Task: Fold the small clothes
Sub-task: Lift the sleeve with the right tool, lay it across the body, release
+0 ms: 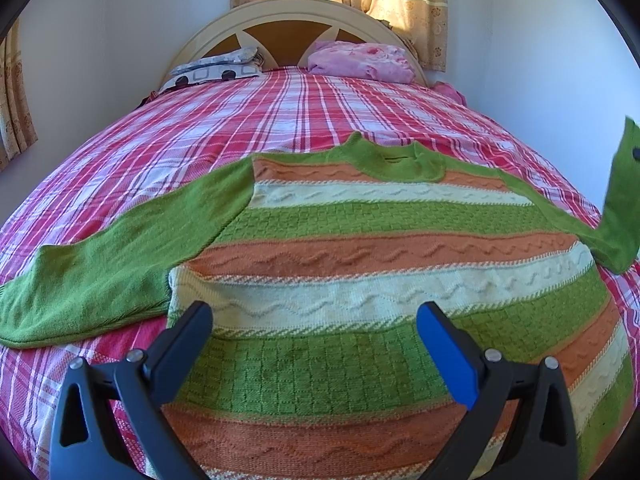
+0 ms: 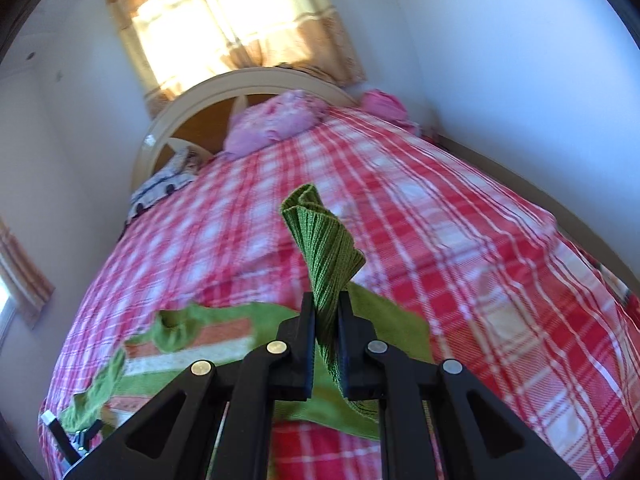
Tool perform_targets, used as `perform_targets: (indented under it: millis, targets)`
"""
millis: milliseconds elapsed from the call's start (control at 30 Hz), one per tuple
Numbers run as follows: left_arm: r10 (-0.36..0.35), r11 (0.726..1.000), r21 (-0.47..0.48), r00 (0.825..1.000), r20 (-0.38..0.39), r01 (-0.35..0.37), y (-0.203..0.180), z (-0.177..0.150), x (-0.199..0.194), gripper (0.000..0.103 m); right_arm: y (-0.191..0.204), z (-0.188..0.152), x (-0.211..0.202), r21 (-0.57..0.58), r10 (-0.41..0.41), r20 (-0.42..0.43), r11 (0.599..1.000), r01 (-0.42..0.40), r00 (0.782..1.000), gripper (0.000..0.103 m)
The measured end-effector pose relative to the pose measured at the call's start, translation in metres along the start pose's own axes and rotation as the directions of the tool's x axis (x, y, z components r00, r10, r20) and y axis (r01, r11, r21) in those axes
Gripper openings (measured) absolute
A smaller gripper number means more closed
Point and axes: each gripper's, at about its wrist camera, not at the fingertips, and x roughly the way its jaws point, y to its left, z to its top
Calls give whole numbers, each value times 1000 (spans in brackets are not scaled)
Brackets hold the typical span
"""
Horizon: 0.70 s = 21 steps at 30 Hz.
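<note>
A small knitted sweater (image 1: 360,248) with green, orange and cream stripes lies flat on the bed, neck away from me. Its left green sleeve (image 1: 120,256) lies spread out to the left. My left gripper (image 1: 316,316) is open and empty, hovering just above the sweater's lower body. My right gripper (image 2: 326,308) is shut on the ribbed green cuff (image 2: 324,248) of the right sleeve and holds it lifted above the bed. The raised sleeve shows in the left wrist view (image 1: 620,200) at the far right. The sweater body shows blurred in the right wrist view (image 2: 192,344).
The bed has a red and white plaid cover (image 1: 240,120). A patterned pillow (image 1: 216,68) and a pink bundle (image 1: 360,60) lie by the curved headboard (image 1: 288,12). White walls stand close on both sides. A curtained window (image 2: 224,20) is behind the headboard.
</note>
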Motion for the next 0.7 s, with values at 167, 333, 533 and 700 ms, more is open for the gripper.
perform_targets:
  millis: [167,333,533,700]
  targets:
    - [-2,1000,-14,1000,-3,2,3,1,1,103,50,4,4,-70,77,-5,995,-77,997,9]
    - [-10,999,-36,1000,-8,10,7,1,2,103,109,1,12,-147,162,-23,976,-163,987,9]
    - [-33,997,-68,999,-14,32,11,0,3,103,170,-12,26,-239,222,-58,943,-230,973,9]
    - [-53,994,-95,998,-17,51,15,0,4,103,201,-28,45,-258,261,-98,925,-278,960,9]
